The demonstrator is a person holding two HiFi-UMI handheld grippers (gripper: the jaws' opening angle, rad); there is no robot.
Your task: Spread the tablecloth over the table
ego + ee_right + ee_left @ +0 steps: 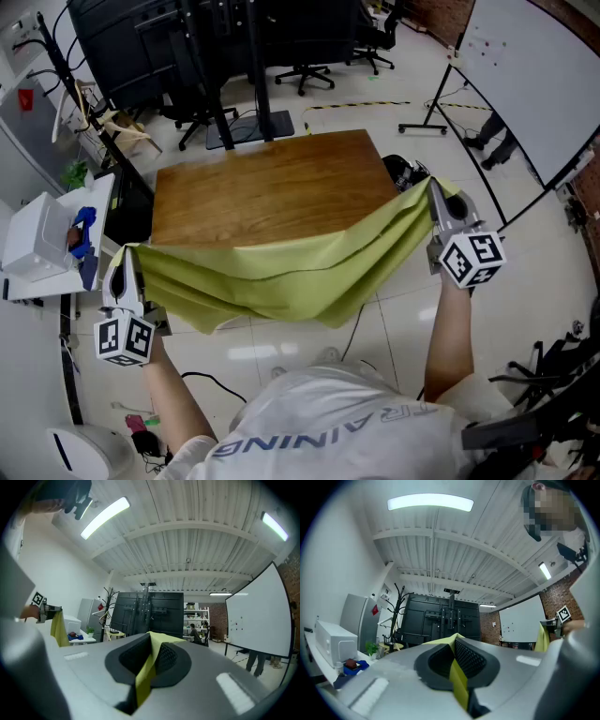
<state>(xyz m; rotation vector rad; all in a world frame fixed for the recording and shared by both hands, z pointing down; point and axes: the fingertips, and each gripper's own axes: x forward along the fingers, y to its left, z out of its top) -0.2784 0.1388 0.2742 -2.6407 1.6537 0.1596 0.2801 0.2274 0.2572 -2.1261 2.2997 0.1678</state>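
A person holds a claw in each hand. The left claw is squeezed shut on one corner of the yellow-green tablecloth. The right claw is squeezed shut on another corner. In both gripper views, a thin strip of the cloth is pinched between the black pads.

The cloth hangs between the two claws and sags in the middle, with long folds in it. It hangs in front of the near edge of the brown wooden worktop and hides the near right corner. Most of the wood shows. A whiteboard stands off to the right, and a white box sits on the left.
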